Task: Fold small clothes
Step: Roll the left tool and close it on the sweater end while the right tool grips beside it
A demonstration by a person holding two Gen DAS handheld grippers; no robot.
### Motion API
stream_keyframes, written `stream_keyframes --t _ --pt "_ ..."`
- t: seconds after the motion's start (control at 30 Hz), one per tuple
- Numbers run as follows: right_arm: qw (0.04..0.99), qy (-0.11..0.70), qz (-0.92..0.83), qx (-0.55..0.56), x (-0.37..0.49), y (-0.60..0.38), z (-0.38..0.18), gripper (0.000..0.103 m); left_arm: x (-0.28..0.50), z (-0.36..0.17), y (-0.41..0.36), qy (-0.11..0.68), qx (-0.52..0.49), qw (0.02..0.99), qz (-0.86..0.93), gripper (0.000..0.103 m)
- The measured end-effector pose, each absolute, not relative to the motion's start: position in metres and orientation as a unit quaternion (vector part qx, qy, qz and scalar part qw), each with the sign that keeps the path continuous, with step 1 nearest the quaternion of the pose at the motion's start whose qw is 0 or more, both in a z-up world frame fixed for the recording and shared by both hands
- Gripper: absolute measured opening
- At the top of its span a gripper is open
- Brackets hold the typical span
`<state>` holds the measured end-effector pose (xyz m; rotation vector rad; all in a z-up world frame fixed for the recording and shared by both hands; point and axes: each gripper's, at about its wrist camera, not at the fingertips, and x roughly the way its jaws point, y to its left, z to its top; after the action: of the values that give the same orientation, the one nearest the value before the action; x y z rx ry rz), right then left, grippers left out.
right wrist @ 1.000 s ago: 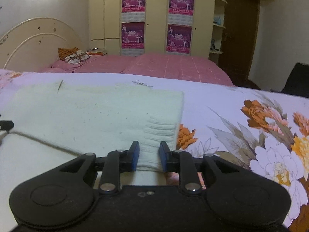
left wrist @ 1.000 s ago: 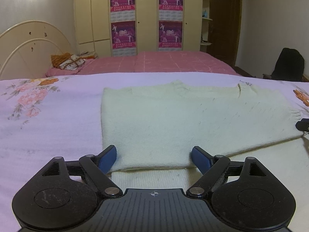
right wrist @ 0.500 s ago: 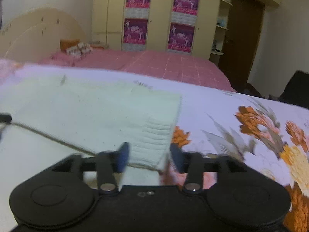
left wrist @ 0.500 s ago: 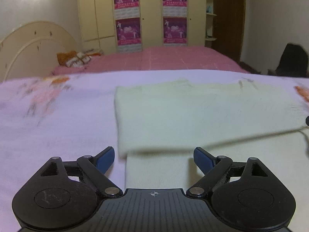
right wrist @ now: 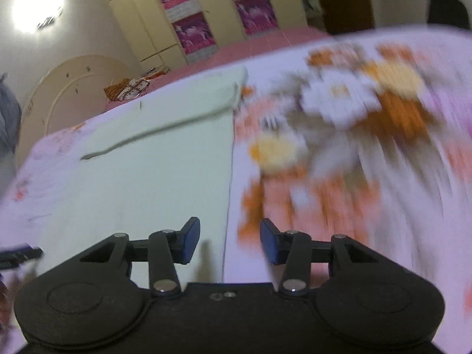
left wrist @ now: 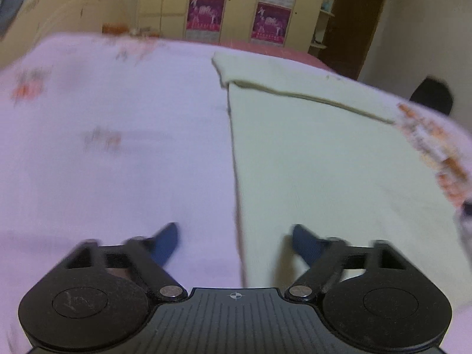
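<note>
A cream knitted garment (left wrist: 324, 162) lies flat on the lilac floral bedspread (left wrist: 118, 147), with a folded-over strip (left wrist: 295, 73) across its far end. My left gripper (left wrist: 236, 236) hovers over the garment's left edge. That edge runs between the blue fingertips (left wrist: 168, 236), which touch nothing while the jaws are closing. In the right wrist view the garment (right wrist: 153, 191) fills the left half. My right gripper (right wrist: 230, 236) straddles its right edge, with jaws closing and pads off the cloth.
Beyond the bedspread stands a second bed with a pink cover (right wrist: 265, 41) and a cream headboard (right wrist: 59, 88). Behind it is a wardrobe with magenta posters (left wrist: 265, 20). A dark chair (left wrist: 430, 94) sits at the far right. Large orange flowers (right wrist: 354, 118) pattern the sheet.
Both grippers pulled back along the garment, so the folded strip now lies far ahead. The right gripper let go of the ribbed edge and rolled. The left gripper shifted onto the garment's left edge.
</note>
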<state>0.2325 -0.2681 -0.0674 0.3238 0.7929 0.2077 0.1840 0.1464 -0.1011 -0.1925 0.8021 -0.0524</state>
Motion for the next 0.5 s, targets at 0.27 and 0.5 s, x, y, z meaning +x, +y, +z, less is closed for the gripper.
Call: stream_keyframes --t 0.27,0.5 --pt "0.838 0.421 0.121 0.326 0.151 -0.295 -0.094 0.042 0.125 -0.112 0.176 0.398 -0.279 0.870 -0.083 0.064" --pt "0.813 0.421 0.143 0.375 0.137 -0.289 -0.105 0.042 0.114 -0.139 0.197 0.389 -0.393 0.824 -0.124 0.064"
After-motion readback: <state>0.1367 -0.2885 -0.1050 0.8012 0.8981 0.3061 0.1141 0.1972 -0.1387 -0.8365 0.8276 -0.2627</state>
